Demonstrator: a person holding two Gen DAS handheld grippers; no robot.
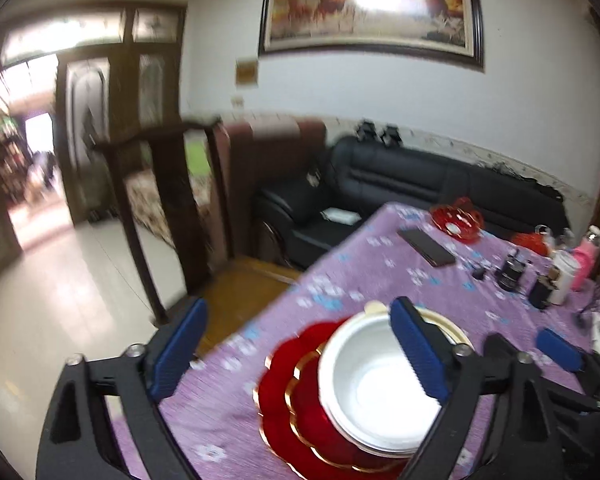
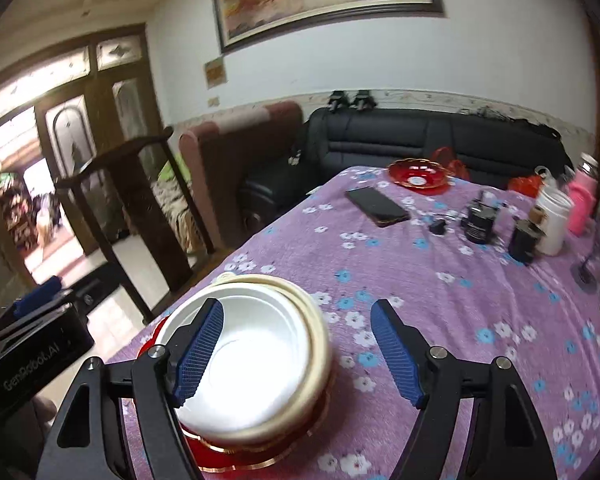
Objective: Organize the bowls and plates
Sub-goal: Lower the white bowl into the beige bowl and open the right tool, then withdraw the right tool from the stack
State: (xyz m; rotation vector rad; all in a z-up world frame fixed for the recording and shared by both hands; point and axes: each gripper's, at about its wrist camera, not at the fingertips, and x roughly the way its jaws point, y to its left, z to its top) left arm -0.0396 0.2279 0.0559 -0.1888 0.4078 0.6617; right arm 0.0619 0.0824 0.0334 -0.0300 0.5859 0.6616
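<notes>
A white bowl (image 1: 384, 384) sits nested in a cream bowl (image 1: 452, 328) on a red gold-rimmed plate (image 1: 296, 396) near the table's front left corner. In the right wrist view the white bowl (image 2: 252, 356), cream bowl (image 2: 312, 320) and red plate (image 2: 220, 460) show the same stack. My left gripper (image 1: 300, 348) is open above the stack's left side, holding nothing. My right gripper (image 2: 300, 352) is open above the stack's right edge, holding nothing. Another red plate (image 2: 418, 174) lies at the table's far end; it also shows in the left wrist view (image 1: 458, 218).
The table has a purple flowered cloth (image 2: 440, 300). On it lie a black phone (image 2: 378, 206), dark jars (image 2: 480, 224), a white cup (image 2: 554, 220) and a pink bottle (image 2: 584, 196). A black sofa (image 2: 400, 140) stands behind; a wooden chair (image 2: 140, 200) stands left.
</notes>
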